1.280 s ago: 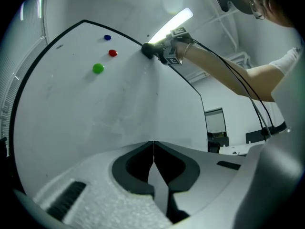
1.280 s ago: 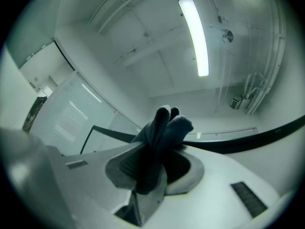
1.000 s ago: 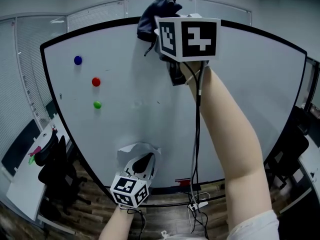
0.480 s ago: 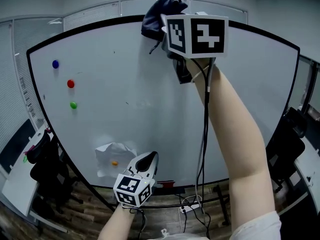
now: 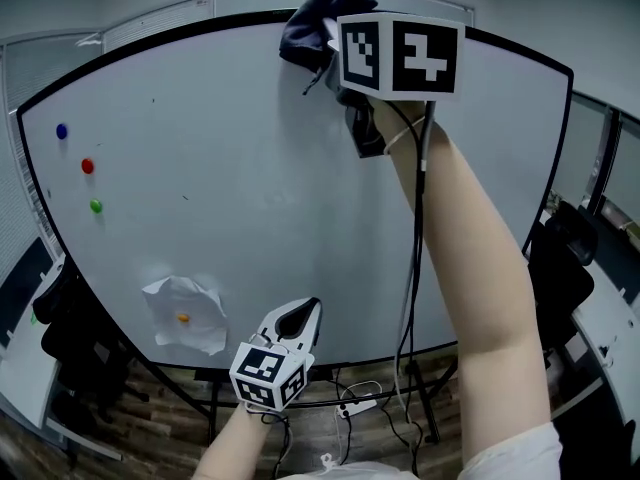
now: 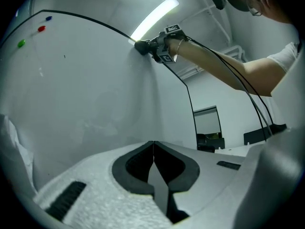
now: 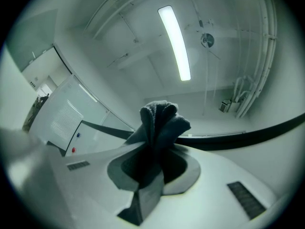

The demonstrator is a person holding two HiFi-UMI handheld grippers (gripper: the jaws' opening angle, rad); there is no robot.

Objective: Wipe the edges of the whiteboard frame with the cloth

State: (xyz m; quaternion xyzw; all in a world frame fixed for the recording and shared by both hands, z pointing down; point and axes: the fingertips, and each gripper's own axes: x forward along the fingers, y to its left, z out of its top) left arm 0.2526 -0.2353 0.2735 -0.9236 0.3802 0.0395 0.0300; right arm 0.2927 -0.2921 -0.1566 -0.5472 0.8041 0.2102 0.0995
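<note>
My right claw (image 5: pixel 330 53) is clenched on the dark cloth (image 5: pixel 318 18), which bunches out past its tips against the top edge of the whiteboard frame (image 7: pixel 222 140). My left claw (image 6: pixel 153 149) is closed on nothing, low before the board.

Board face mostly open, top edge blocked mid-span
Top run of frame (image 5: pixel 200 21) bare either side of the cloth (image 5: pixel 315 18) bunched in the right tool (image 5: pixel 335 40); whiteboard (image 5: pixel 260 168) centre free; magnets (image 5: pixel 87 166) far left; crumpled paper (image 5: pixel 185 315) low left, near the left tool (image 5: pixel 300 318), jaws together; cable (image 5: pixel 412 268) hangs along the raised arm; chair (image 5: pixel 560 268) crowds lower right corner
</note>
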